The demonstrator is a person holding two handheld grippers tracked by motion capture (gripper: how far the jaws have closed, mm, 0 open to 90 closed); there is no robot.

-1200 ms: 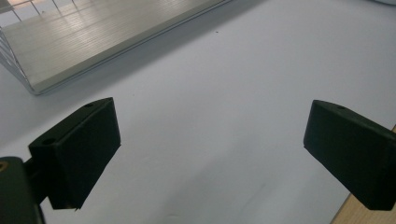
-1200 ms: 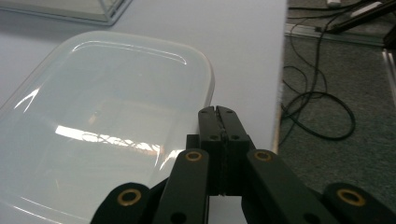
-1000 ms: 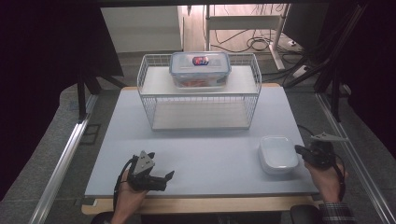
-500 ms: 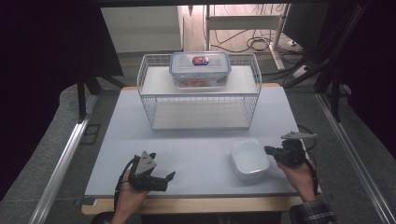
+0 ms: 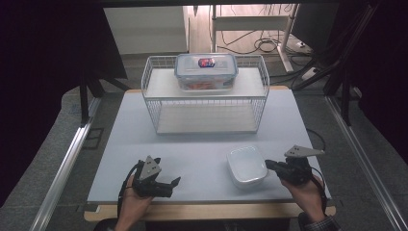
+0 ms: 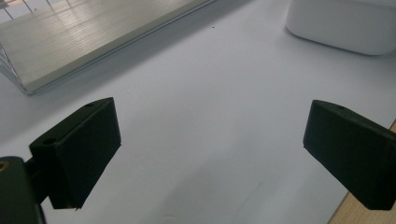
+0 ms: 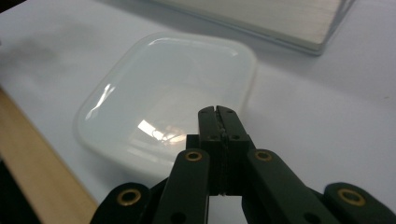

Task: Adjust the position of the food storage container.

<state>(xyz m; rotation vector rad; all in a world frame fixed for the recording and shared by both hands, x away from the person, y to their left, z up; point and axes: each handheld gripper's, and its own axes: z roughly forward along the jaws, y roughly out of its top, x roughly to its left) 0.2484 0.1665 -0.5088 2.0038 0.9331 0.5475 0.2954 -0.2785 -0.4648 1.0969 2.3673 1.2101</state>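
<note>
White tabletop (image 5: pixel 202 159) bears a dish (image 7: pixel 168 98); right tongs (image 7: pixel 218 112) pressed together against its rim, left tongs (image 6: pixel 210 140) spread.

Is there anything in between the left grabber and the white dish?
No, nothing visible is in the way. The left gripper rests near the front edge of the table with its jaws open, pointing toward the white dish. Between them there is just bare tabletop. The right gripper, jaws shut, is at the dish's far side.

White square dish (image 5: pixel 246 165) with rounded corners, seemingly upside down, flat on the table's front edge, right of centre
</note>
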